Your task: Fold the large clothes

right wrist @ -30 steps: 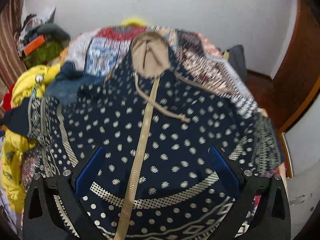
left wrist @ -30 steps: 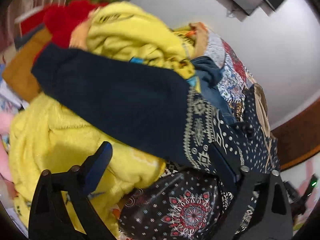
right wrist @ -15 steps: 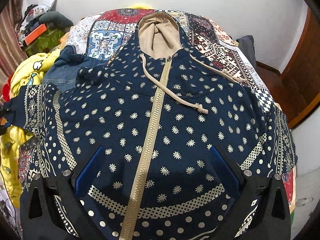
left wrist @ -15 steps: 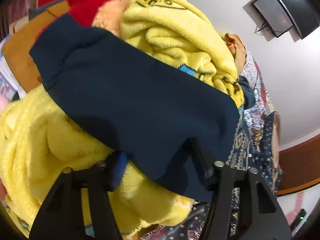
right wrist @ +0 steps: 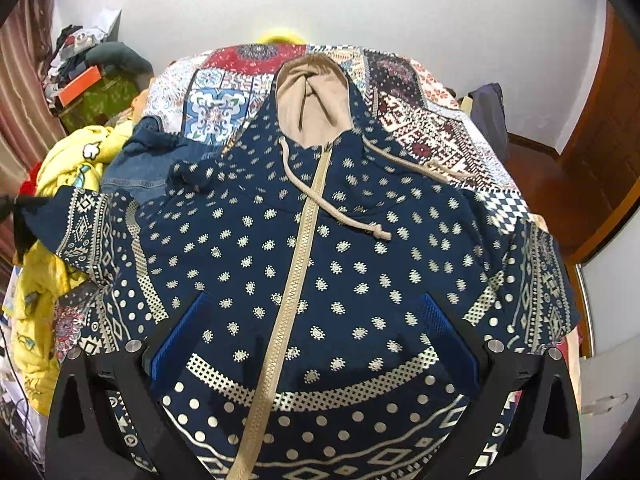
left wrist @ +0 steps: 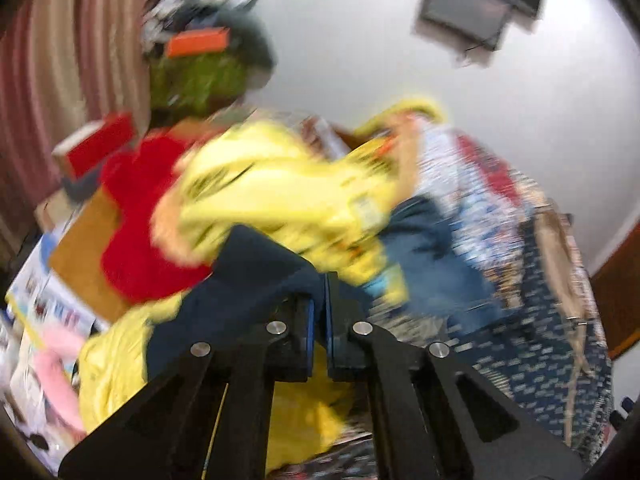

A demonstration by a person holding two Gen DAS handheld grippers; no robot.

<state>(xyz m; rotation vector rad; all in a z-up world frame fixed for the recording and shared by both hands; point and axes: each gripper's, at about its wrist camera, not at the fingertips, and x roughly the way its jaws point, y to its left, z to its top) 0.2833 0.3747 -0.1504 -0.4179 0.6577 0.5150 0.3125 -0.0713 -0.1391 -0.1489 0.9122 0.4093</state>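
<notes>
Left tool [left wrist: 318, 320] newly pinching sleeve [left wrist: 240, 280], right tool [right wrist: 316, 344] agape

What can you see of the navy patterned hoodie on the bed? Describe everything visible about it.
The hoodie lies face up, spread flat over the patchwork bedspread. It looks like soft knit, navy with cream dots, teardrops and geometric bands. A beige zip runs down the middle, closed; the hood shows beige lining, and two beige drawstrings trail across the chest. Its plain navy cuff is pinched in the left gripper, lifted over yellow clothes. The right gripper hovers open above the hem.
</notes>
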